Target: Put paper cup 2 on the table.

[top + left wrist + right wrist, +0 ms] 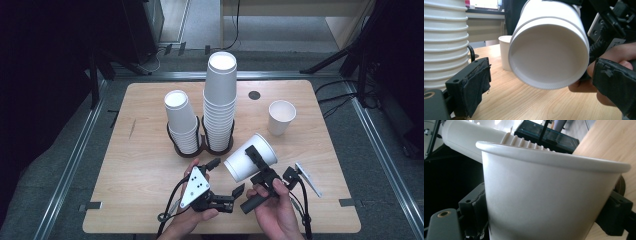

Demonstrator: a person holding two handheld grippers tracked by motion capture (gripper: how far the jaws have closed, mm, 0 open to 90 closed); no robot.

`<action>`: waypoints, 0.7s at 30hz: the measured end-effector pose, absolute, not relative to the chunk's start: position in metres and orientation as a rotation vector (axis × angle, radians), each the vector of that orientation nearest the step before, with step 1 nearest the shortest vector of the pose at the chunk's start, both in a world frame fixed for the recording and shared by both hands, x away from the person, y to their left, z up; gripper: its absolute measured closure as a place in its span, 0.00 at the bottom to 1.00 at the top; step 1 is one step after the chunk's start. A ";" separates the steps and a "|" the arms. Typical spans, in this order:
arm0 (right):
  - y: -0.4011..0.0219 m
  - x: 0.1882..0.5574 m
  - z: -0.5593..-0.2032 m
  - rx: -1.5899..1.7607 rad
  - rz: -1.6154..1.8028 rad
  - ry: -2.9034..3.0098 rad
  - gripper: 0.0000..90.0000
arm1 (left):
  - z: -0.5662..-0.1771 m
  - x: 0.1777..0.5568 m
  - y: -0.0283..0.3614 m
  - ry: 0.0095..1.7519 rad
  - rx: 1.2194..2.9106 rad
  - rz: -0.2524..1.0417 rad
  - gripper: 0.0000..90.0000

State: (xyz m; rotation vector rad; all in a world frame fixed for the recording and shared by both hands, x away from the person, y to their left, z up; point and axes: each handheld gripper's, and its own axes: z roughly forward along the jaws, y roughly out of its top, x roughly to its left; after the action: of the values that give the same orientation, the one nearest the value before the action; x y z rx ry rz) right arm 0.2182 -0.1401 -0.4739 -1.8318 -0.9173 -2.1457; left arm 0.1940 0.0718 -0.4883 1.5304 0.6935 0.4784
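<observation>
A white paper cup (250,157) hangs tilted over the front of the wooden table (145,165), rim towards the back right. My right gripper (255,162) is shut on its wall; in the right gripper view the cup (544,195) sits between both black jaws of that gripper (545,202). My left gripper (226,176) stands open just left of the cup's base. In the left gripper view the recessed bottom of the cup (549,55) faces me, and the left gripper's (542,67) pads (477,82) stay clear of it on either side.
A black double holder (200,147) carries a tall cup stack (220,100) and a shorter stack (181,122) behind the grippers. One upright cup (281,117) stands at the right. A dark round disc (254,95) lies near the far edge.
</observation>
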 end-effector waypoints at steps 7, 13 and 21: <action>-0.143 0.218 -0.467 -1.824 -2.231 -0.970 0.15 | -0.488 0.196 0.076 0.707 1.540 0.495 0.01; -0.148 0.217 -0.462 -1.833 -2.309 -1.027 0.15 | -0.488 0.198 0.079 0.709 1.562 0.511 0.01; -0.152 0.218 -0.456 -1.823 -2.415 -1.101 0.15 | -0.488 0.200 0.086 0.739 1.566 0.526 0.01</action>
State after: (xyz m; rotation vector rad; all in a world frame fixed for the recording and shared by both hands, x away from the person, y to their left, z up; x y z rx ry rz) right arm 0.2175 -0.1524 -0.4555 -1.8231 -1.1014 -2.4149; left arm 0.2001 0.0855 -0.4882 1.5658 0.7386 0.5257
